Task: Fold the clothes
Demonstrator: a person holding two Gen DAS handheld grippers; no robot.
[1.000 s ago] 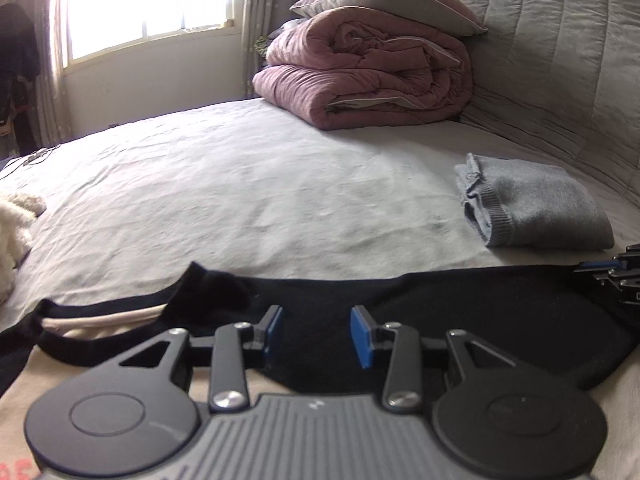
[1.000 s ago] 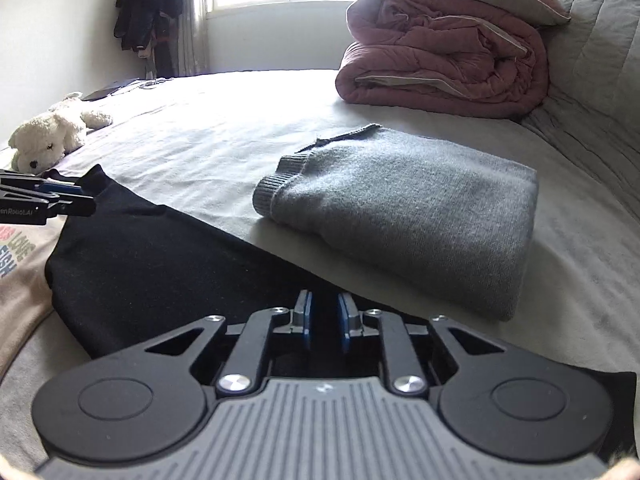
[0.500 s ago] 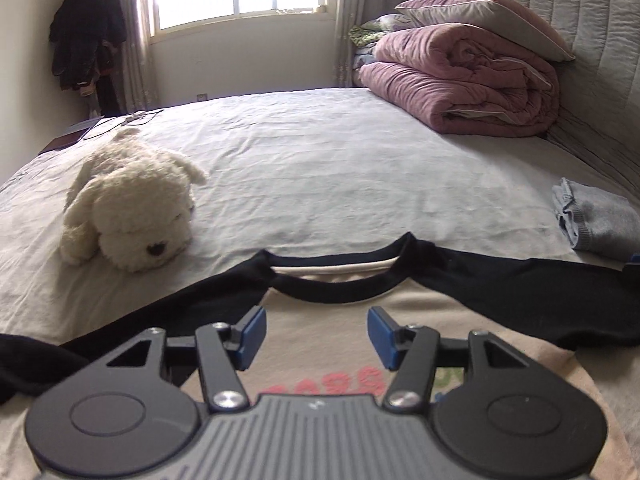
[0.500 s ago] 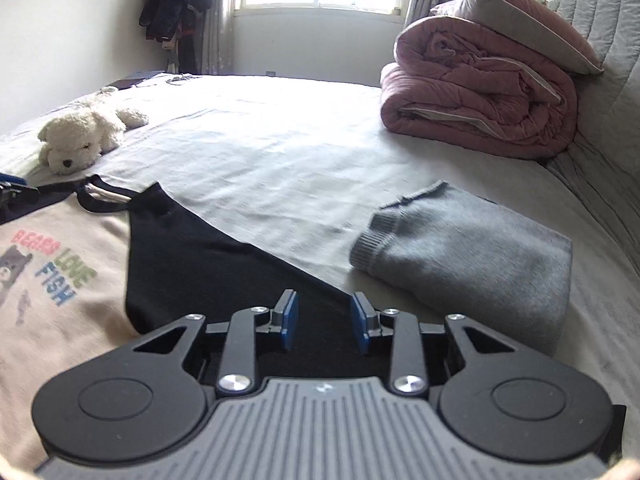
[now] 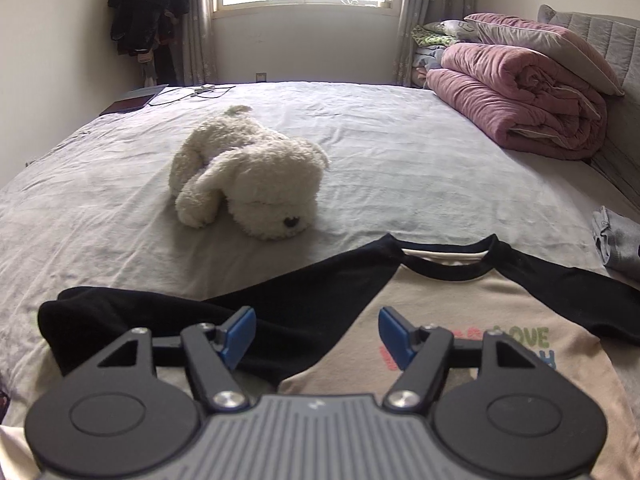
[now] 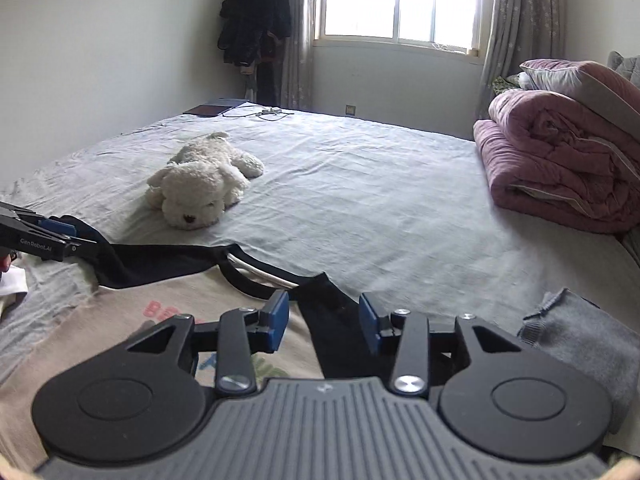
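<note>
Opening over the shirt (image 5: 460, 320), both empty: left hand-held gripper (image 5: 316, 330), right hand-held gripper (image 6: 324, 320).

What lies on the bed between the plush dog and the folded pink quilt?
Nothing: only bare grey sheet between the plush dog and the pink quilt. The right wrist view shows this best.

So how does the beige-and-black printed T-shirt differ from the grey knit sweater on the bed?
The beige-and-black printed T-shirt lies spread open with its sleeves out; the grey knit sweater is folded into a compact stack. The T-shirt is two-toned with coloured lettering; the sweater is plain grey. The T-shirt sits under both tongs; the sweater lies off to the right. Both rest on the grey bedsheet.
</note>
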